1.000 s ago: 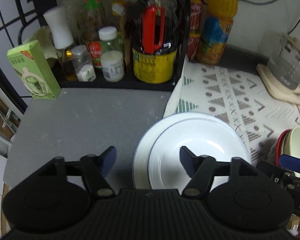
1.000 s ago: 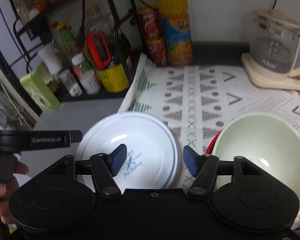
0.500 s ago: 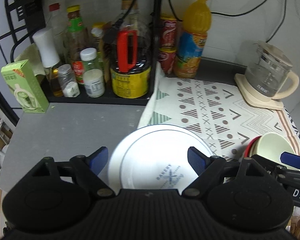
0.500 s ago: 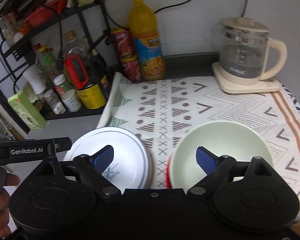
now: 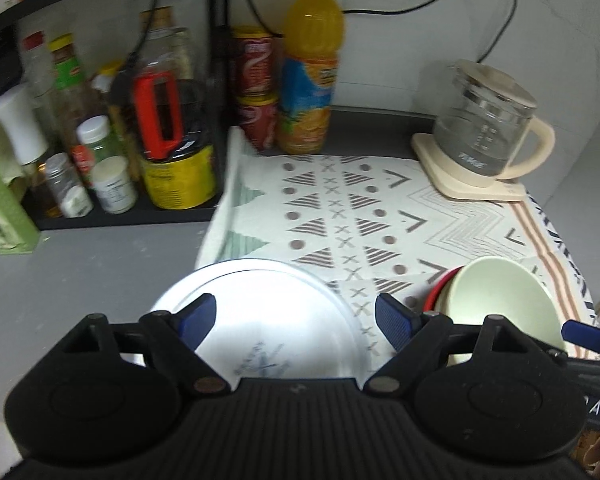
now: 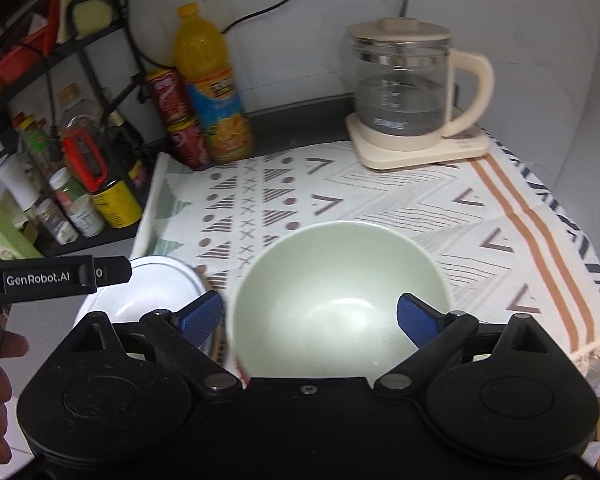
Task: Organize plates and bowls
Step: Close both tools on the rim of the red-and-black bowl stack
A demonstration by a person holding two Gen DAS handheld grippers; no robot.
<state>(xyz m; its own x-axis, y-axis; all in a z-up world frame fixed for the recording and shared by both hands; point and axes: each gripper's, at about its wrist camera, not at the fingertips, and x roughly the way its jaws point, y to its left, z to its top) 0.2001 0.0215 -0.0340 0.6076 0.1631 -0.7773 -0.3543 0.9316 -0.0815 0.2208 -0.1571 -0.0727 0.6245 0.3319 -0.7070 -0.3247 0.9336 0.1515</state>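
A stack of white plates (image 5: 276,312) lies at the front of the counter, half on the patterned cloth; it also shows in the right wrist view (image 6: 156,288). A pale green bowl (image 6: 336,300) sits nested on a red bowl (image 5: 440,286) to the right of the plates; the green bowl also shows in the left wrist view (image 5: 504,308). My left gripper (image 5: 296,318) is open and empty above the plates. My right gripper (image 6: 310,316) is open and empty above the green bowl.
A patterned cloth (image 6: 380,200) covers the right of the counter. A glass kettle (image 6: 408,92) stands at the back right. An orange juice bottle (image 5: 308,64) and stacked red cans (image 5: 256,88) stand at the back. A black rack (image 5: 100,120) with bottles and jars fills the back left.
Both grippers have pulled back and up and swung right, and both have opened wider. The right one now frames the green bowl instead of the plates.
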